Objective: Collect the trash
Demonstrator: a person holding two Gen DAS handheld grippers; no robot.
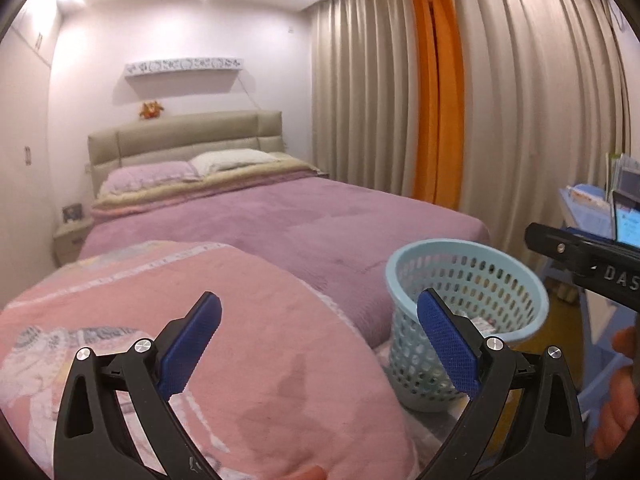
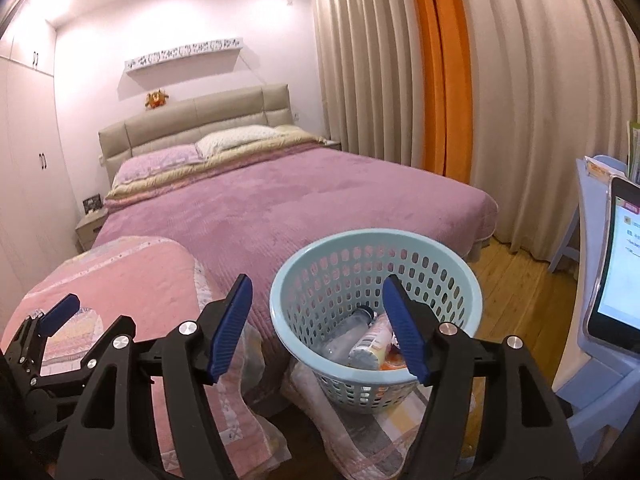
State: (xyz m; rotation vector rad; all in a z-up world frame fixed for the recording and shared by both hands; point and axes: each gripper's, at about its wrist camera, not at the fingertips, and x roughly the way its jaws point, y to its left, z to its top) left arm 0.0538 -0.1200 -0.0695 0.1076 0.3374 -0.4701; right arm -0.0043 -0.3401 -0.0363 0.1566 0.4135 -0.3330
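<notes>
At the foot of the bed, the left gripper (image 1: pixel 318 344) hangs wide and empty over the pink quilt (image 1: pixel 224 320). The right gripper (image 2: pixel 318 330) is likewise spread, holding nothing, above the blue basket (image 2: pixel 460 268), likely to drop trash; bottles (image 2: pixel 362 340) lie inside. Purple bed (image 2: pixel 280 208), curtains (image 2: pixel 540 100), wood floor (image 2: pixel 516 288) surround.

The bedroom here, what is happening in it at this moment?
A person holds a claw in each hand at the foot of the bed. Both the left claw and the right claw are open and hold nothing. A light blue basket stands beside the bed, with a clear bottle and other trash already inside. A folded pink quilt lies under the left claw.
</notes>
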